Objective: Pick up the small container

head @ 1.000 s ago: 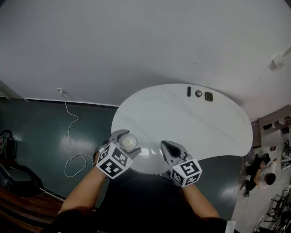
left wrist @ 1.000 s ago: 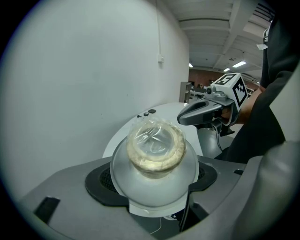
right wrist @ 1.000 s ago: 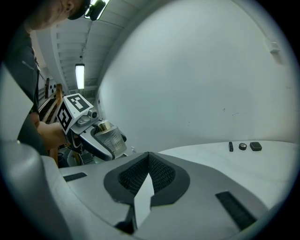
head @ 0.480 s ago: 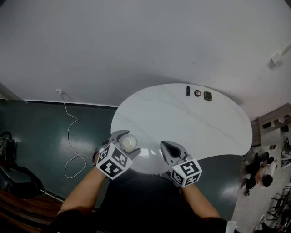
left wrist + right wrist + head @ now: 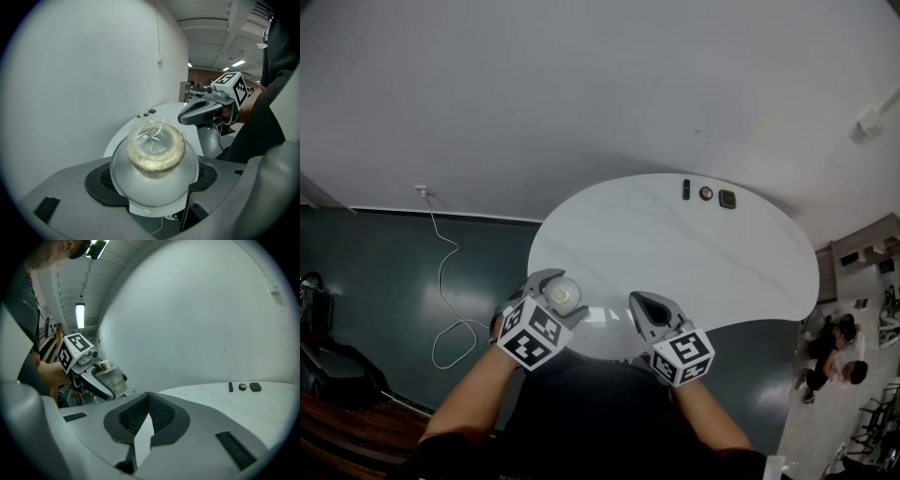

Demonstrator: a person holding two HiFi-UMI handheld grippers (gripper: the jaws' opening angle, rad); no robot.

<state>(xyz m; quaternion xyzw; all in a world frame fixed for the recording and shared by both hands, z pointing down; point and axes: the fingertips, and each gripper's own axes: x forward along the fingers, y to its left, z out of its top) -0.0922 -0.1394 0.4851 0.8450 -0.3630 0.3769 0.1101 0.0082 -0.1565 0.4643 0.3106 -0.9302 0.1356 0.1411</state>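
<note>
My left gripper (image 5: 555, 292) is shut on the small container (image 5: 563, 293), a clear round jar with a pale rim and plastic film over its mouth. In the left gripper view the small container (image 5: 156, 154) fills the middle between the dark pads, its mouth facing away from the camera. The right gripper view shows the small container (image 5: 110, 378) held up above the table's left edge. My right gripper (image 5: 647, 307) is shut with nothing in it, hovering over the near edge of the white table (image 5: 694, 253).
Three small dark items (image 5: 705, 193) lie in a row at the table's far edge, also seen as small dark items (image 5: 243, 386). A white cable (image 5: 445, 281) runs over the dark floor at left. People (image 5: 834, 361) stand on the floor at far right.
</note>
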